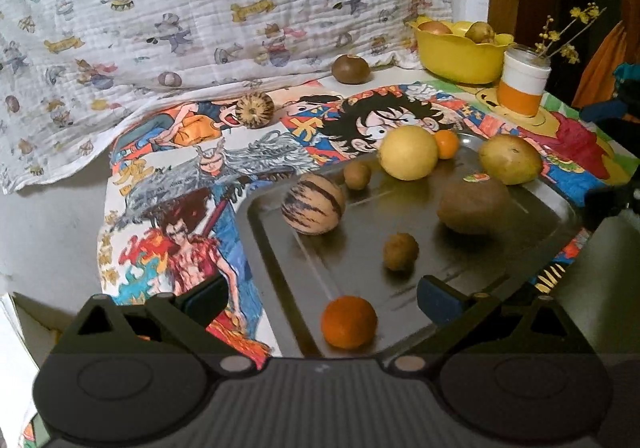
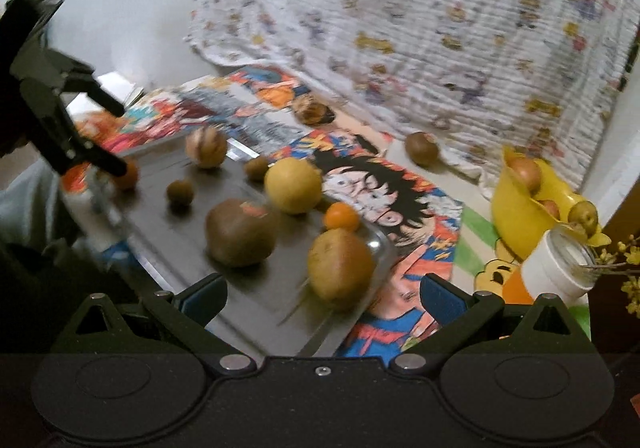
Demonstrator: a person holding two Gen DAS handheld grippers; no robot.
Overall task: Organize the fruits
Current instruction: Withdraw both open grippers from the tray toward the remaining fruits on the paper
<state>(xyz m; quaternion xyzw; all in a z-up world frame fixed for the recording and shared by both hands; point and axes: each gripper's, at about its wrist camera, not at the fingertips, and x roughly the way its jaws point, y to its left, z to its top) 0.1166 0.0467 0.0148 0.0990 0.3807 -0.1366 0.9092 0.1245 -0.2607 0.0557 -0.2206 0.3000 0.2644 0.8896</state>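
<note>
A metal tray (image 1: 360, 276) on the cartoon cloth holds several fruits: a striped melon (image 1: 313, 203), a yellow citrus (image 1: 408, 153), a brown kiwi (image 1: 472, 205), a pear (image 1: 510, 159), and two small brown fruits. My left gripper (image 1: 320, 300) is open over the tray's near edge, with an orange (image 1: 349, 322) lying loose between its fingers. My right gripper (image 2: 322, 296) is open too, just short of the pear (image 2: 340, 268) at the tray's (image 2: 160, 236) corner. The left gripper (image 2: 114, 134) shows at the far side of the right wrist view. The right wrist view is motion-blurred.
A yellow bowl (image 1: 460, 48) with several fruits stands at the back right, with a white-and-orange jar (image 1: 523, 82) of yellow sprigs beside it. Off the tray lie a striped fruit (image 1: 254, 110) and a brown fruit (image 1: 350, 68). A printed sheet hangs behind.
</note>
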